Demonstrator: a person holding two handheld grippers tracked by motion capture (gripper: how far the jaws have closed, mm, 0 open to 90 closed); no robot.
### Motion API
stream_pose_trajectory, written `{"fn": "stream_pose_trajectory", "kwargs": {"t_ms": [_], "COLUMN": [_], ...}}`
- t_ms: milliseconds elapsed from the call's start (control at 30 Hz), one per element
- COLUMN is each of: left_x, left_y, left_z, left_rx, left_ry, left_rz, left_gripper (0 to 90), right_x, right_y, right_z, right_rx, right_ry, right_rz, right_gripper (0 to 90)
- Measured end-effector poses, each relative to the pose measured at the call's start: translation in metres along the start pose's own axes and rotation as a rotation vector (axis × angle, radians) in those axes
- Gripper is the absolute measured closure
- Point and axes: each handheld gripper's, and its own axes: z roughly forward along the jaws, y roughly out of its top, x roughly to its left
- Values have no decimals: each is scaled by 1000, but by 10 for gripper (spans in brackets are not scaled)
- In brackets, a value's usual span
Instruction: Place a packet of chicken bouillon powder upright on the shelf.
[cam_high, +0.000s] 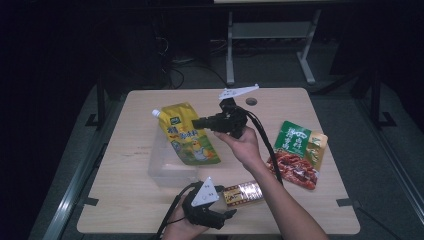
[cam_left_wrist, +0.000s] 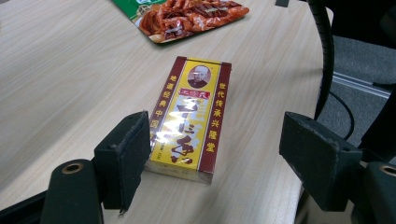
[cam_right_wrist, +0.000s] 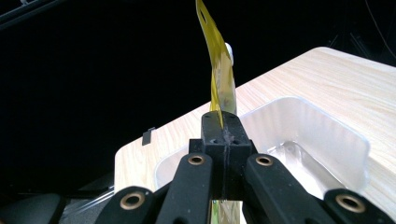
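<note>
The right gripper (cam_high: 196, 122) holds a yellow spouted pouch (cam_high: 187, 133) by its edge above a clear plastic tub (cam_high: 165, 170). The left gripper (cam_high: 231, 214) rests near a red-and-gold box (cam_high: 243, 192). A green snack packet (cam_high: 299, 153) lies to the right on the wooden table (cam_high: 135, 200).

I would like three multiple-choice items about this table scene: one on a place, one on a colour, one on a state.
1. Where is the clear bin?
A. under the yellow pouch
B. beside the green packet
C. on the floor

2. The box before the left tool is mainly:
A. blue
B. yellow and dark red
C. white

3. The right tool is:
A. open
B. shut on nothing
C. shut on the yellow pouch

Key: 1 A, the pouch hangs over the bin; 2 B, the left gripper view shows its colours; 3 C, the jaws pinch its edge.
</note>
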Motion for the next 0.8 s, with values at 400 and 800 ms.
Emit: {"fn": "stream_pose_trajectory", "kwargs": {"t_ms": [400, 800], "left_x": [0, 2], "left_y": [-2, -3], "left_z": [1, 2], "left_rx": [-6, -2], "left_ry": [-4, -3], "left_rz": [-19, -19], "left_gripper": [243, 243], "right_x": [-5, -8], "right_y": [-7, -13], "right_z": [40, 56], "right_rx": [33, 55], "right_ry": [-3, -15], "right_rz": [20, 8], "right_gripper": [900, 897]}}
